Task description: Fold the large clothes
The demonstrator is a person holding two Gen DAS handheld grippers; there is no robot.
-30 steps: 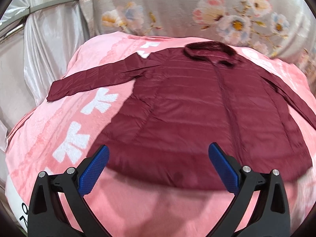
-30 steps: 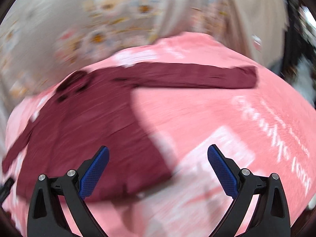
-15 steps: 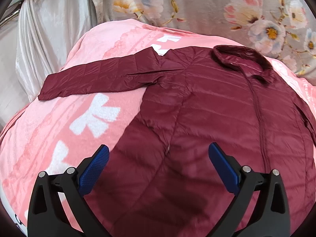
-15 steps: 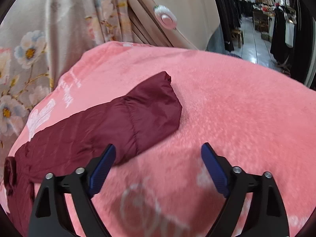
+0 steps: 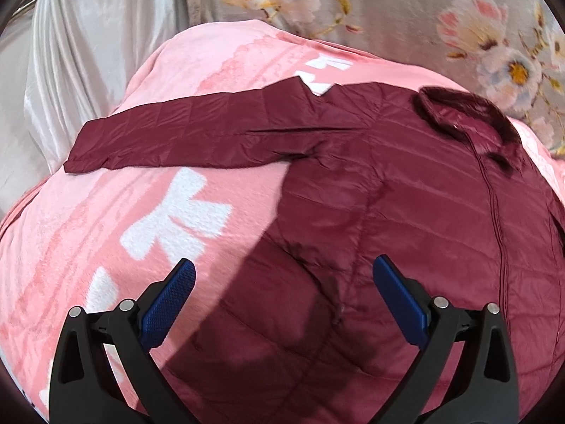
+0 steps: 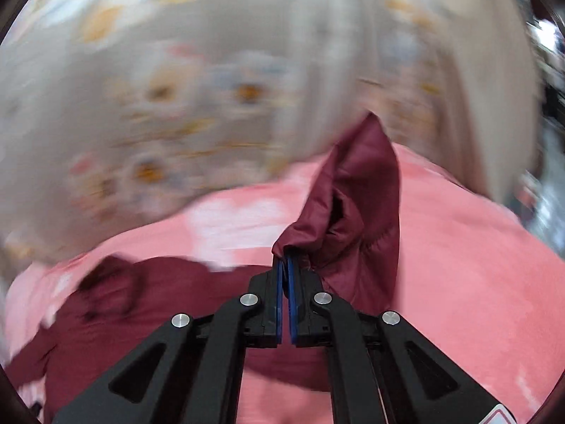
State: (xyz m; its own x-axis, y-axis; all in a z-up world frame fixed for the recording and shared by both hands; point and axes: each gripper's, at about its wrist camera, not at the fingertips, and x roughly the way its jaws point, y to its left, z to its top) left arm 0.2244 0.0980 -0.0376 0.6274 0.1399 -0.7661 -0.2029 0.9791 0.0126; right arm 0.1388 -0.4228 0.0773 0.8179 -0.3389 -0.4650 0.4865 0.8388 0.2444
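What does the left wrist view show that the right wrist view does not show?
Only the left wrist view shows the left gripper, open above the jacket body, the flat sleeve stretched out on the blanket, the zipper line, and a silver curtain.

Only the right wrist view shows the right gripper, shut on the raised sleeve end.

Both views show the maroon jacket, its collar, the pink blanket and the floral cloth behind.

jacket (image 5: 388, 194) on blanket (image 5: 106, 229), curtain (image 5: 353, 7) behind
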